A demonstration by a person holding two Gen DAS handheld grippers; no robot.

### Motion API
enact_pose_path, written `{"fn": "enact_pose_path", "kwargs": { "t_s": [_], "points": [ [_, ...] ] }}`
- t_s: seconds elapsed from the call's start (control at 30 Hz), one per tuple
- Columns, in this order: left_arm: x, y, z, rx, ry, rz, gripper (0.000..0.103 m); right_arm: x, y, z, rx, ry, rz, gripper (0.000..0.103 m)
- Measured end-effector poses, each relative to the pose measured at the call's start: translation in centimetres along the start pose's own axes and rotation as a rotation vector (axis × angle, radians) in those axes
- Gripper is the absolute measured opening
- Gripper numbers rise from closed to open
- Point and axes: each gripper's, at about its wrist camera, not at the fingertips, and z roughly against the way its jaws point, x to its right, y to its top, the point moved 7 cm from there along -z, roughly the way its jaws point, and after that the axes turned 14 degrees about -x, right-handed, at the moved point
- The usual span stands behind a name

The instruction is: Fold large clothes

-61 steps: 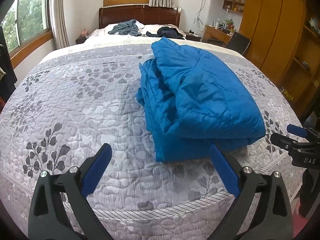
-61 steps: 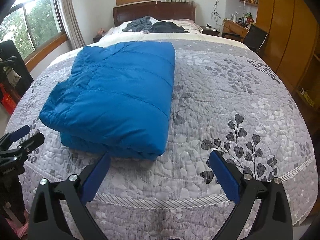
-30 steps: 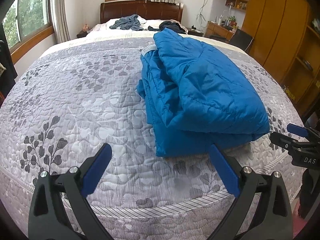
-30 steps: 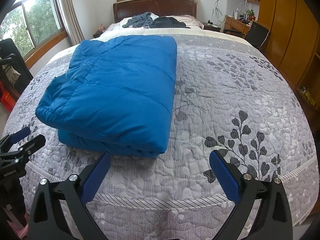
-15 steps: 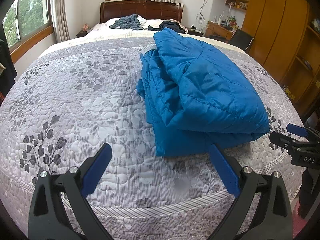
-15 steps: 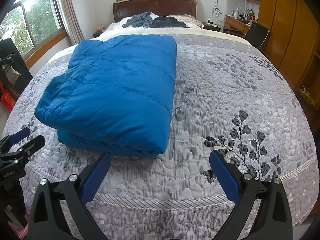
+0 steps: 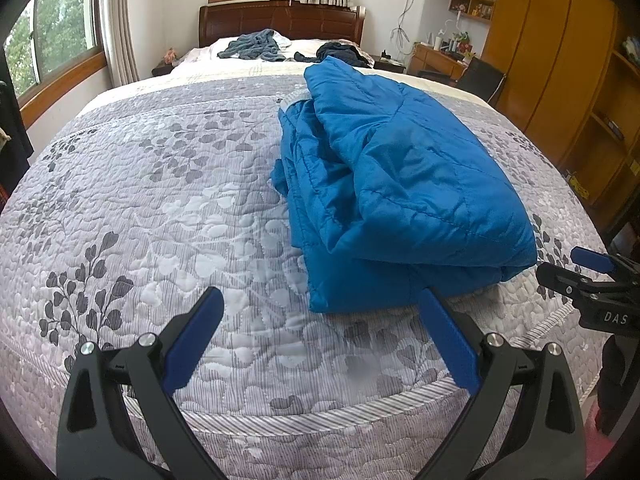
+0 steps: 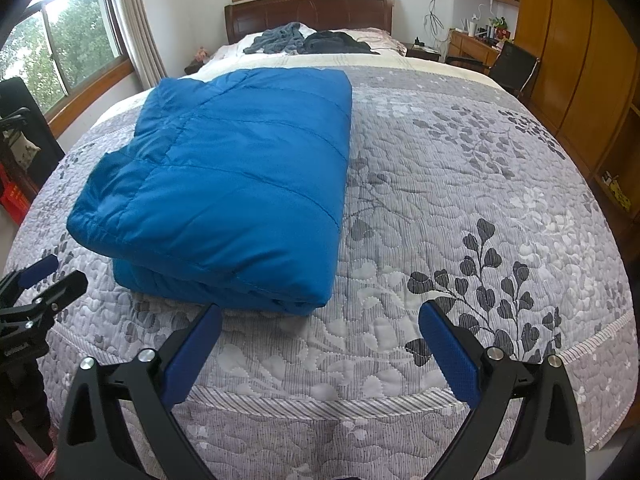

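Blue quilted jacket [image 8: 224, 184] lies folded into a thick rectangle on the bed's grey floral bedspread [image 8: 460, 208], near the foot edge, nothing gripping it.

Left gripper [image 7: 320, 308] hovers over the bedspread at the foot of the bed, jaws wide apart, empty. Jacket sits ahead and to its right; the right blue pad [image 7: 448, 340] overlaps the jacket's near folded edge in the left wrist view, but can't tell if it touches.

Right gripper [image 8: 320, 320] also hangs over the foot edge w/ jaws spread, holding nothing. Jacket is ahead and to its left; its near right corner lies just beyond the left pad [image 8: 192, 356]. Contact unclear.

From the left wrist view the jacket's open layered side faces left, messy stacked edges showing; the top layer is smooth and puffy. From the right wrist view its right side is a clean straight fold.

Far end by the wooden headboard [image 8: 308, 12]: a grey garment [image 8: 280, 38] and a dark garment [image 8: 336, 42] lie crumpled, well apart from the jacket. Wooden wardrobe [image 8: 580, 48] along the right wall.
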Motion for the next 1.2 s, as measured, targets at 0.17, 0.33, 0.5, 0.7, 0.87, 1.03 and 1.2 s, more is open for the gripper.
{"fn": "enact_pose_path", "kwargs": {
  "t_s": [0.17,0.33,0.5,0.7,0.87,1.03,1.2],
  "points": [
    [0.04,-0.01,0.02,0.001,0.000,0.000,0.097,0.05,0.01,-0.02,0.000,0.000,0.001,0.099],
    [0.06,0.00,0.01,0.000,0.000,0.000,0.097,0.05,0.01,-0.03,0.000,-0.001,0.001,0.099],
    [0.21,0.00,0.04,0.000,-0.002,-0.004,0.097,0.11,0.03,-0.03,0.000,0.001,0.003,0.099],
    [0.26,-0.01,0.07,0.000,-0.003,-0.004,0.097,0.00,0.03,0.10,0.011,0.002,0.006,0.099],
    [0.27,-0.04,0.09,0.000,-0.003,-0.004,0.097,0.01,0.19,0.22,0.025,-0.001,0.007,0.099],
    [0.32,-0.05,0.13,0.002,-0.004,-0.003,0.097,-0.01,0.17,0.23,0.020,-0.008,0.011,0.099],
    [0.35,0.01,0.07,0.001,-0.005,-0.004,0.097,-0.11,0.16,0.17,0.017,-0.018,0.019,0.099]
  ]
}}
